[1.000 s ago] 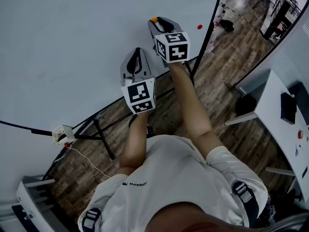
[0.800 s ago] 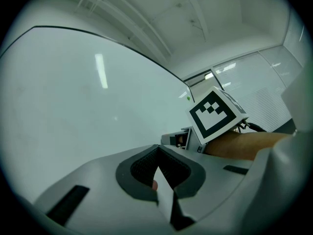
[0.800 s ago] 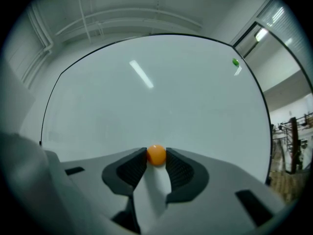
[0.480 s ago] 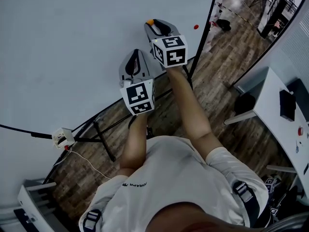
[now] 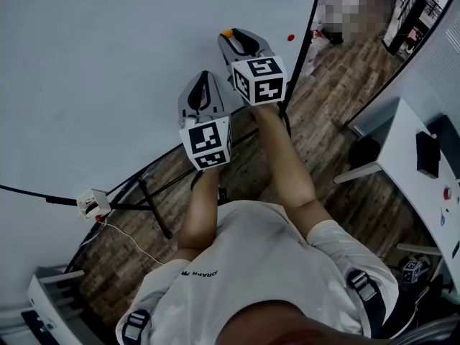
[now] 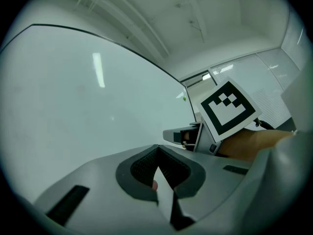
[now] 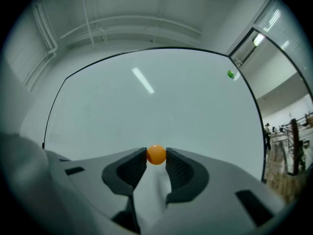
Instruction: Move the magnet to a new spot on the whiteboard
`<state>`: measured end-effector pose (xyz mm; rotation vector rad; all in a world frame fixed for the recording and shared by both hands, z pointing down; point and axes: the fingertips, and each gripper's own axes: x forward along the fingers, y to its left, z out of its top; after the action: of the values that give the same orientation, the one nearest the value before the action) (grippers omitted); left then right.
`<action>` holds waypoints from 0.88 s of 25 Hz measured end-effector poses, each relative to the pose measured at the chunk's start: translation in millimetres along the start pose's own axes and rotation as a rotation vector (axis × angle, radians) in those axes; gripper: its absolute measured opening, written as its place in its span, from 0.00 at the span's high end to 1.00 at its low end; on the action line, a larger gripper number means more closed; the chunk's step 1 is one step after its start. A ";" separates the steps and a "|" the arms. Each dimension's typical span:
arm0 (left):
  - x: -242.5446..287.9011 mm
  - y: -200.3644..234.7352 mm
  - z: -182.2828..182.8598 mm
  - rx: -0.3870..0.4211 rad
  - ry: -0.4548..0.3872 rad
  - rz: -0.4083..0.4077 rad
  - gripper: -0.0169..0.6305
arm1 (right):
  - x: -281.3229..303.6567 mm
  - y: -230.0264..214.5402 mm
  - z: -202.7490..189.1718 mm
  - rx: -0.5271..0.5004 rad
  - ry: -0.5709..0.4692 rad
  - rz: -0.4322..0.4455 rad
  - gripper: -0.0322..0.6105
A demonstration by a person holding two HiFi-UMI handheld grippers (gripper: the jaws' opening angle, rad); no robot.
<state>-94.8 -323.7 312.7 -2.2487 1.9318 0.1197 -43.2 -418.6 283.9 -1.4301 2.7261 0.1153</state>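
A small orange magnet (image 7: pixel 156 154) sits pinched between the tips of my right gripper (image 7: pixel 156 161), which is shut on it. In the head view that gripper (image 5: pixel 231 37) points at the whiteboard (image 5: pixel 108 63) with the orange magnet (image 5: pixel 227 32) at its tip; whether the magnet touches the board I cannot tell. My left gripper (image 5: pixel 203 79) is just left of and below it, also facing the board. In the left gripper view its jaws (image 6: pixel 157 153) meet with nothing between them.
A red magnet (image 5: pixel 290 38) sticks to the board near its right edge. A green magnet (image 7: pixel 230 74) shows high on the board's right side. The board's stand (image 5: pixel 147 192) and a cable run over wooden floor. A white table (image 5: pixel 413 164) stands at the right.
My right gripper has shifted slightly with the orange magnet still in it. The left gripper has stayed put.
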 end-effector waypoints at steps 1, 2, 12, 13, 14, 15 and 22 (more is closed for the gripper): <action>-0.3 0.0 0.1 0.001 0.001 -0.001 0.97 | -1.3 0.3 -0.8 0.000 0.000 0.001 0.75; -1.0 0.0 0.2 0.001 0.002 -0.002 0.97 | -2.9 0.9 -1.3 0.001 -0.001 0.002 0.75; -1.8 -0.8 4.6 0.003 -0.009 -0.007 0.97 | -15.2 8.3 -3.4 -0.011 -0.013 0.015 0.74; -1.6 0.0 4.6 0.001 -0.009 -0.006 0.97 | -15.7 8.8 -2.8 -0.012 -0.016 0.015 0.75; -1.5 0.7 4.4 -0.002 -0.010 -0.006 0.97 | -16.3 9.1 -2.3 -0.012 -0.018 0.014 0.75; -1.4 1.4 4.0 -0.005 -0.011 -0.007 0.97 | -17.0 9.4 -2.0 -0.010 -0.020 0.013 0.74; 0.3 -0.9 5.5 -0.005 -0.020 -0.022 0.97 | -28.5 9.0 2.9 -0.005 -0.036 -0.004 0.74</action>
<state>-93.6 -322.9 307.4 -2.2624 1.8984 0.1432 -34.4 -389.9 283.9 -1.4207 2.6964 0.1461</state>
